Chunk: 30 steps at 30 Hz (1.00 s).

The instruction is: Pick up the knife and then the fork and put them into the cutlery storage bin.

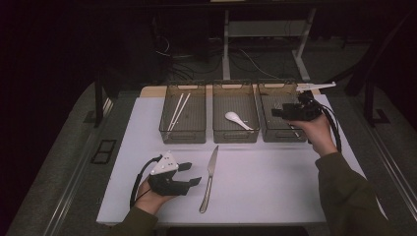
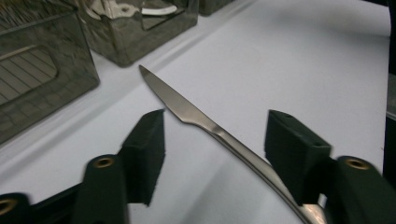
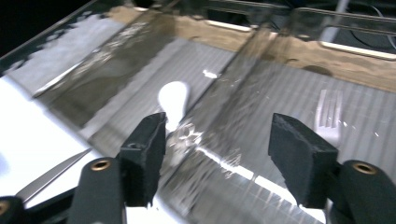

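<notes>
We judge the step in hand to be picking up the slender silver table knife, which lies flat on the white table sheet just ahead of the left gripper; its handle runs back between that gripper's jaws, nearer the far-side one, and its blade tip points away toward the three smoky translucent plastic bins. The left jaws stand apart, straddling the handle without pressing on it; to grip well we should lower the pads to the sheet, centre the handle between them, then close squarely across its narrow waist, so the knife does not pivot or skid. The right gripper hovers over the rightmost bin with its jaws apart and nothing between them; a silver fork lies below it; beyond its left jaw rests a white ceramic spoon.
</notes>
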Motion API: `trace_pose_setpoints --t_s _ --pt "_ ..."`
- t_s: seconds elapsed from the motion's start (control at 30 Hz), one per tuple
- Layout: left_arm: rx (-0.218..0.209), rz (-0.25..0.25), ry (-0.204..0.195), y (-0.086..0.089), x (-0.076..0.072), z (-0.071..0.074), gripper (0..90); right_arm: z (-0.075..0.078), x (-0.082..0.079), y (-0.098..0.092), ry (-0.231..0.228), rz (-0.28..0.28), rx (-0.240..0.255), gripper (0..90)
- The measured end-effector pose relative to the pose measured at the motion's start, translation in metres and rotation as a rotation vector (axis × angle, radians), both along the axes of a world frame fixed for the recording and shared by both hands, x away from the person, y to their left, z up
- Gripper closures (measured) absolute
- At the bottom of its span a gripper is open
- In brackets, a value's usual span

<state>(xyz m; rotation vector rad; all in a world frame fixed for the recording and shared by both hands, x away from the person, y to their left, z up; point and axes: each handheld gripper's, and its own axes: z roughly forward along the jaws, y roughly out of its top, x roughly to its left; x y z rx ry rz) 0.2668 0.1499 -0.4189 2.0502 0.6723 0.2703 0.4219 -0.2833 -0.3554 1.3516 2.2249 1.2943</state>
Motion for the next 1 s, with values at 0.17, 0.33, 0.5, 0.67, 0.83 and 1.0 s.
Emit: trace_pose_setpoints --t_s 0.17,0.33,0.5,0.67,0.83,1.0 --pt "0.042 0.043 -0.012 -0.008 0.013 -0.003 58.7 -0.004 -0.037 0.004 -0.037 0.076 -0.020 30.7" --pt "0.096 0.076 0.010 -0.020 0.031 -0.007 76.8 -0.018 -0.071 0.007 -0.059 0.124 -0.029 29.1" --pt "0.167 0.106 0.034 -0.035 0.047 -0.015 86.5 -0.031 -0.096 0.008 -0.053 0.150 -0.005 28.5" --pt "0.209 0.106 0.051 -0.046 0.059 -0.025 88.3 -0.045 -0.119 0.006 -0.051 0.160 -0.031 26.5" --pt "0.223 0.093 0.064 -0.052 0.063 -0.029 89.0 -0.054 -0.132 0.000 -0.032 0.161 -0.029 26.0" --pt "0.206 0.057 0.072 -0.065 0.067 -0.030 89.1 -0.057 -0.138 -0.003 -0.024 0.163 -0.013 25.1"
